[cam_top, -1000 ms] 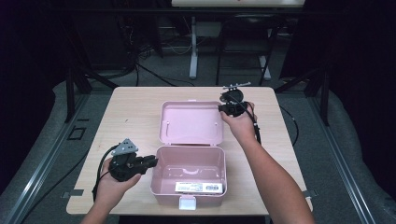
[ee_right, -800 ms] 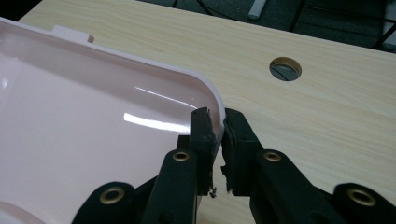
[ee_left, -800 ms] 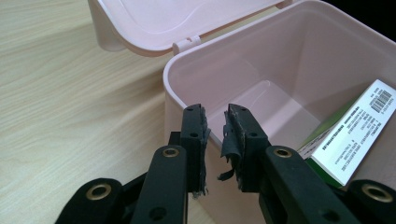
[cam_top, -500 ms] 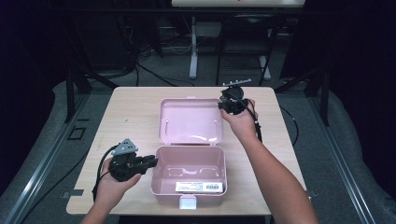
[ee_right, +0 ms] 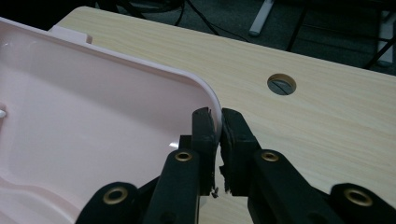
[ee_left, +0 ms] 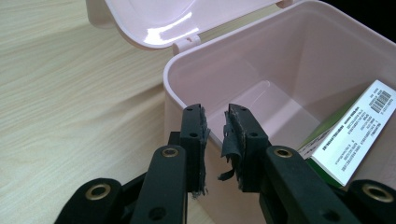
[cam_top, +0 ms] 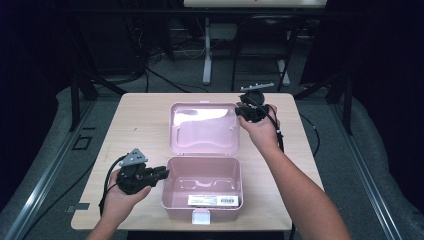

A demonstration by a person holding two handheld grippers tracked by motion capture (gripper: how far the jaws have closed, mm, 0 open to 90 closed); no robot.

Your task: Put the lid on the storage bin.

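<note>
At desk centre, pink box [cam_top: 202,187] stands open near front edge, lid [cam_top: 204,127] tilted back behind it. Right gripper [cam_top: 248,113] pinches lid's right rim, jaws clamped on plastic edge. Left gripper [cam_top: 161,173] holds box's left wall between its jaws, pads on wall. White label [cam_top: 213,200] on box front.

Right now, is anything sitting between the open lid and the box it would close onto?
Nothing visible. The right gripper pinches the pink lid at its far right corner. The pink box has a clear rim apart from the left gripper straddling its left wall.
</note>
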